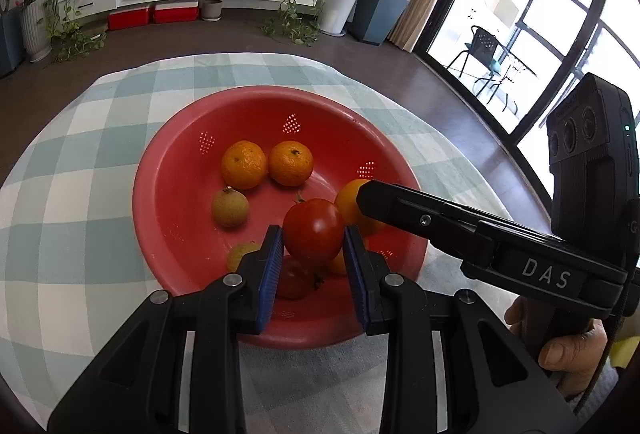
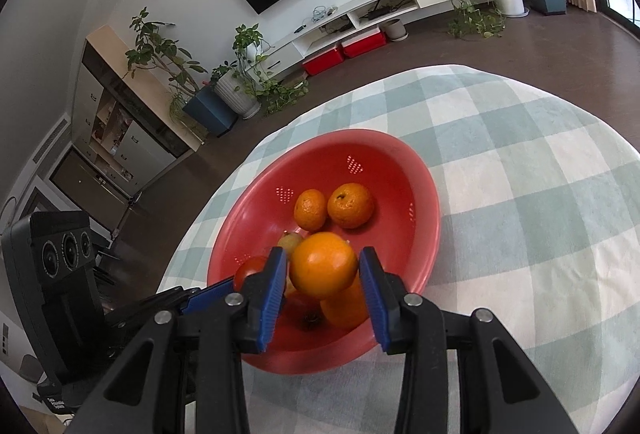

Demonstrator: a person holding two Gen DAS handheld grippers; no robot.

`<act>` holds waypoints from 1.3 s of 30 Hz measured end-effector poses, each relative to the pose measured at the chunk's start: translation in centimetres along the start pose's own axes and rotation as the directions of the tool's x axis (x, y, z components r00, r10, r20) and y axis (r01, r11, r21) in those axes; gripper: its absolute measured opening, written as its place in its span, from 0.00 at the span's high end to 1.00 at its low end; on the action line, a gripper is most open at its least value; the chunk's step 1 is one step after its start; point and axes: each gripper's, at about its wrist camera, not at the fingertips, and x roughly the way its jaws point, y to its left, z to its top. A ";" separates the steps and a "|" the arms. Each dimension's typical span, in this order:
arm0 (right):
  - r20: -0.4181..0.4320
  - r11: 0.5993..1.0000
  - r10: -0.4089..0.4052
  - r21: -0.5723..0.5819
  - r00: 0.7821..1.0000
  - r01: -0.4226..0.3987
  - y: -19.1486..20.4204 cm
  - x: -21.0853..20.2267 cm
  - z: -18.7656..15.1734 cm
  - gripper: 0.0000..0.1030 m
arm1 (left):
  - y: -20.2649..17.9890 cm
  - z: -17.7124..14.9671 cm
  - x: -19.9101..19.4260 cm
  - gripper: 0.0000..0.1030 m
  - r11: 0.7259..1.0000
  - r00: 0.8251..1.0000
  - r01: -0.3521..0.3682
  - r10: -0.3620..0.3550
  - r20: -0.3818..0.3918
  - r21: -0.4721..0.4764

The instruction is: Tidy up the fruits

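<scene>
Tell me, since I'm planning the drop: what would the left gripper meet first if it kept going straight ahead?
Likely the floor of the red basket; the left gripper, clamping a tomato, points there between other fruit.

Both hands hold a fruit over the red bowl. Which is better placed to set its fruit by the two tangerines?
Likely the right gripper: its orange hangs nearer the tangerines than the tomato in the left gripper.
</scene>
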 end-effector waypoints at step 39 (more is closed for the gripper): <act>0.079 1.000 0.018 -0.012 0.997 -0.017 1.1 -8.7 -7.6 0.49 | -0.2 -2.0 -1.1 0.71 0.997 0.998 -0.067 0.067 -0.006 0.036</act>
